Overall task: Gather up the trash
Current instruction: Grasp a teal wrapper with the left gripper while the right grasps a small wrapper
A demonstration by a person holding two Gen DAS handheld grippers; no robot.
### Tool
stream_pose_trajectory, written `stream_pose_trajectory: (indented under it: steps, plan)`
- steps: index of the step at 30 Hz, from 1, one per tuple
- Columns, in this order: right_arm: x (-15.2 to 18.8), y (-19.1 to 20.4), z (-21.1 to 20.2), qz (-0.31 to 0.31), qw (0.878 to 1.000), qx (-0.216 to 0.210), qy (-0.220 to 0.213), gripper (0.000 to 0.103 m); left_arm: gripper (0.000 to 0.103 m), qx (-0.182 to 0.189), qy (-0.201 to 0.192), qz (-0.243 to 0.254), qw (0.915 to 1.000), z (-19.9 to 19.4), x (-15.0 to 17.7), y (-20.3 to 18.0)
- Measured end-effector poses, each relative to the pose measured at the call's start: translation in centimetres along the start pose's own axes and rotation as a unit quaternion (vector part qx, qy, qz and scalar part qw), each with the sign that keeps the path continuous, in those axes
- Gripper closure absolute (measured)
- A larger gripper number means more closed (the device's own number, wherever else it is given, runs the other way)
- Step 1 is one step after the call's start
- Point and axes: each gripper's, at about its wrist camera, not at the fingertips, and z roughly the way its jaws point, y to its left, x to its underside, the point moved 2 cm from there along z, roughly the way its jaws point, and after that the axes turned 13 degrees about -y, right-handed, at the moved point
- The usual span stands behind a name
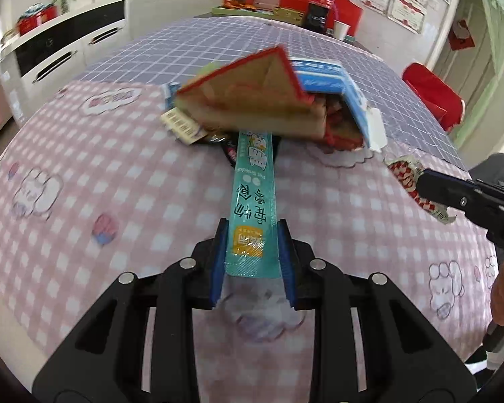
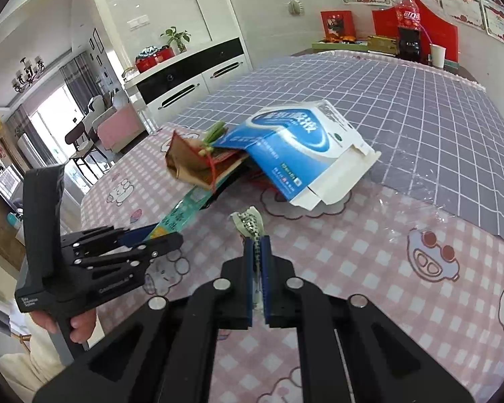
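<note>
Left wrist view shows the left gripper (image 1: 252,252) clamped on a long teal plastic snack sachet (image 1: 253,198) running under the trash pile. Only there does the red-and-white crinkled wrapper (image 1: 407,181), pinched in the right gripper (image 2: 258,245), show its colours. The blue-and-white cardboard box (image 2: 285,147) lies flattened on the pink checked tablecloth (image 2: 369,252).

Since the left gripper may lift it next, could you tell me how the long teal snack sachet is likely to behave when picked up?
The teal sachet is a thin, flat film strip, so it probably droops beyond the left gripper and weighs little. Its far end sits under the brown cardboard piece, so lifting may drag or tip that piece. The glossy film could slip.
</note>
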Motion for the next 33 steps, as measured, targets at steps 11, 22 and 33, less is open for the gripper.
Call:
stream_pose_trajectory:
  steps: [11,22,33]
  plan:
    - [0.8,5.3,0.0,-0.023,0.999,-0.032,-0.005,0.098,0.076,-0.046,-0.033,-0.035,0.9978,-5.6,2.8,4.9]
    - [0.7,12.5,1.5,-0.054,0.995,-0.085,-0.005,0.098,0.101,-0.095,-0.082,-0.067,0.9898,-11.2,3.6,9.2]
    - [0.3,18.7,3.9,-0.073,0.987,-0.142,0.011,0.098,0.101,-0.134,-0.115,-0.091,0.9800,-14.7,3.9,13.6]
